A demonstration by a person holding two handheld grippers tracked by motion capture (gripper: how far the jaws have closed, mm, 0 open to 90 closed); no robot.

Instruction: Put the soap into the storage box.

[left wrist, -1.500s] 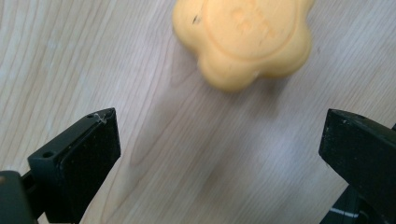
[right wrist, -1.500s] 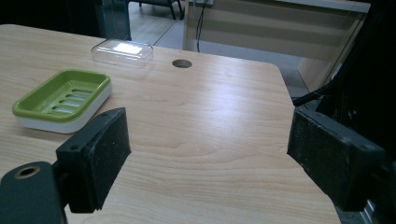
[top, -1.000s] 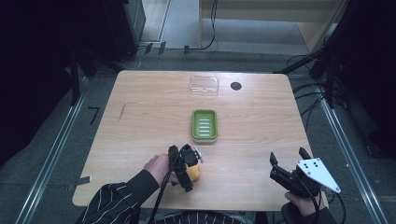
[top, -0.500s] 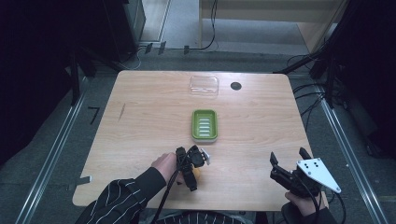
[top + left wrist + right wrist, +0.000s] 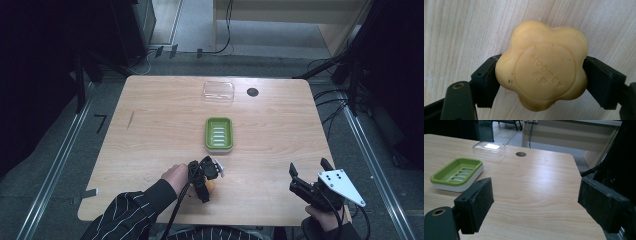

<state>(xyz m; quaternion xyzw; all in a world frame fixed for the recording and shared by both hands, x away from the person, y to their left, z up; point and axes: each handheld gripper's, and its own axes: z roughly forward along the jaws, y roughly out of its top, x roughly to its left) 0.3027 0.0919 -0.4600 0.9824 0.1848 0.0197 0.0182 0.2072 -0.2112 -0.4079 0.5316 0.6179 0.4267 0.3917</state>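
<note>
A yellow flower-shaped soap bar (image 5: 541, 66) with embossed lettering sits between the two black jaws of my left gripper (image 5: 541, 80), which press on both its sides over the wooden table. From above, that left gripper (image 5: 204, 181) points down near the table's front edge, the soap (image 5: 211, 186) peeking out beneath it. A green soap dish (image 5: 219, 133) with a slotted floor lies just beyond it, empty; it also lies at the left of the right gripper view (image 5: 457, 173). My right gripper (image 5: 306, 186) hovers at the front right corner, jaws wide apart and empty (image 5: 535, 202).
A clear plastic lid (image 5: 218, 92) rests near the table's far edge, beside a round cable hole (image 5: 252, 92). The same lid (image 5: 489, 148) and hole (image 5: 520, 154) appear in the right gripper view. The table's right edge (image 5: 586, 195) runs close to my right gripper.
My left gripper has tipped downward over the soap and shifted slightly toward the green dish. The right gripper has stayed in place.
</note>
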